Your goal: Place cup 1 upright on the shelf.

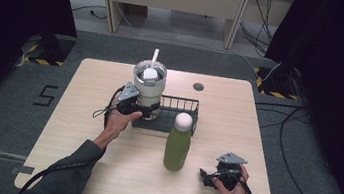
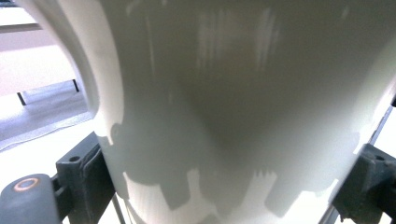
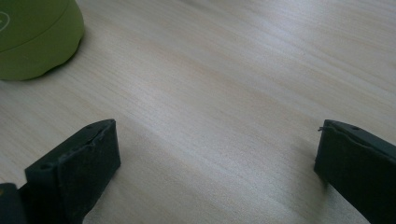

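Observation:
A cream tumbler [image 1: 147, 91] with a clear lid and a white straw [image 1: 154, 57] stands upright at the left end of a black wire basket [image 1: 182, 100]. My left gripper [image 1: 147, 111] is shut on its lower body. In the left gripper view the tumbler [image 2: 233, 93] sits between the two jaws of the left gripper [image 2: 224, 182], and both press its sides. A green bottle [image 1: 177, 148] with a white cap stands in front of the basket. My right gripper [image 1: 207, 175] hovers low to its right, open and holding nothing. The right gripper [image 3: 217, 158] sees the bottle's base [image 3: 32, 37].
The wooden table [image 1: 235, 135] has a round cable hole [image 1: 198, 86] behind the basket. Bare wood lies along the left side and the front. Cables run over the floor at the right, and dark curtains stand on both sides.

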